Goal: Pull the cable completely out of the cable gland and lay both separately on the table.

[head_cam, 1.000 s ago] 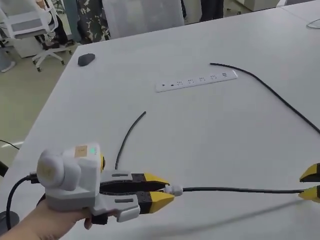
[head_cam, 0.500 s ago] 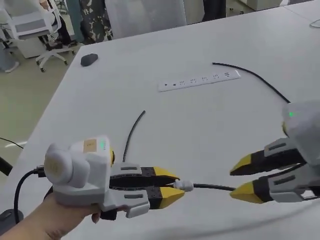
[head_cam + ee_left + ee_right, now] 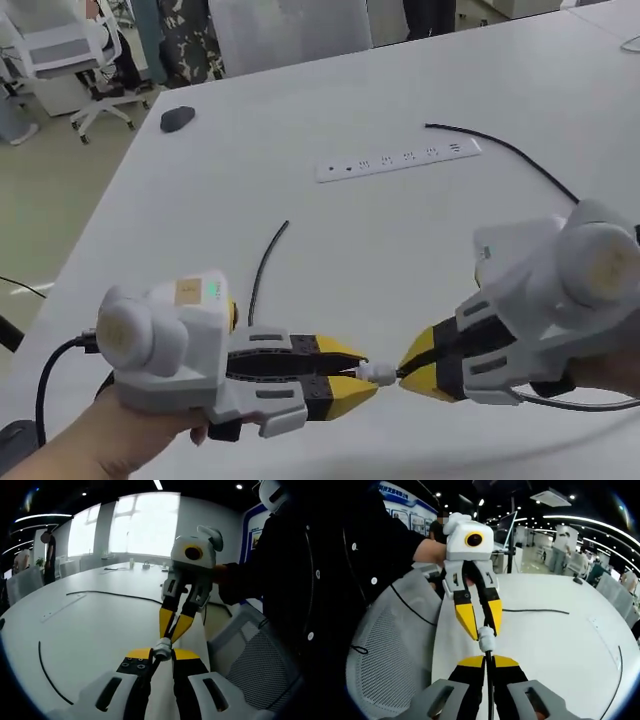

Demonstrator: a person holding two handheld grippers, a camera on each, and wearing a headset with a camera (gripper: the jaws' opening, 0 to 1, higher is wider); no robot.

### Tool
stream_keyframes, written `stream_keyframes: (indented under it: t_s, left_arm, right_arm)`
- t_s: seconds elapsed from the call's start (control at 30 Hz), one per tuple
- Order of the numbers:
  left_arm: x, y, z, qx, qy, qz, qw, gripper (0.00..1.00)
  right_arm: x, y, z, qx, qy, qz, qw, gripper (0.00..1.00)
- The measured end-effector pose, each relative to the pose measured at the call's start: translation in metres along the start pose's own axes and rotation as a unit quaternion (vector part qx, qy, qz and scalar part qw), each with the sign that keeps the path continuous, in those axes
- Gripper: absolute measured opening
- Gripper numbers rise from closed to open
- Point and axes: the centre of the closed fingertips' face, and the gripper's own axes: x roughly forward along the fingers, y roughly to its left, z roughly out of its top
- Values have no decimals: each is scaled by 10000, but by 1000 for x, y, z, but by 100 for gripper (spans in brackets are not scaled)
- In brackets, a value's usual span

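My left gripper (image 3: 362,373) at the lower left is shut on the small white cable gland (image 3: 377,374), which sticks out past its yellow tips. My right gripper (image 3: 410,368) faces it tip to tip from the right, just short of the gland. In the right gripper view the black cable (image 3: 490,687) runs between my right gripper's (image 3: 488,661) shut jaws and into the gland (image 3: 486,639). The left gripper view shows the gland (image 3: 162,647) at its own tips (image 3: 161,654), with the right gripper (image 3: 175,625) right behind.
A short black cable (image 3: 262,268) lies on the white table (image 3: 400,240) beyond the left gripper. Farther back are a white power strip (image 3: 400,160), a long black cable (image 3: 505,148) and a dark mouse (image 3: 177,118). Office chairs stand past the table's far left edge.
The right gripper has come in from the right along the cable, its jaws going from apart to closed, and now sits tip to tip with the left gripper. The left gripper has stayed shut on the gland.
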Motion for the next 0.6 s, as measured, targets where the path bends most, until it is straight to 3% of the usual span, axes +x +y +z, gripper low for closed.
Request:
stream_keyframes:
  t_s: [0.3, 0.6]
  left_arm:
    - [4, -1, 1, 3, -19, -57, 10000, 15]
    - [-4, 7, 1, 26, -30, 75, 10000, 15]
  right_arm:
    - [-3, 0, -4, 47, 21, -61, 10000, 0]
    - [-28, -15, -40, 395, 266, -490, 9977, 0]
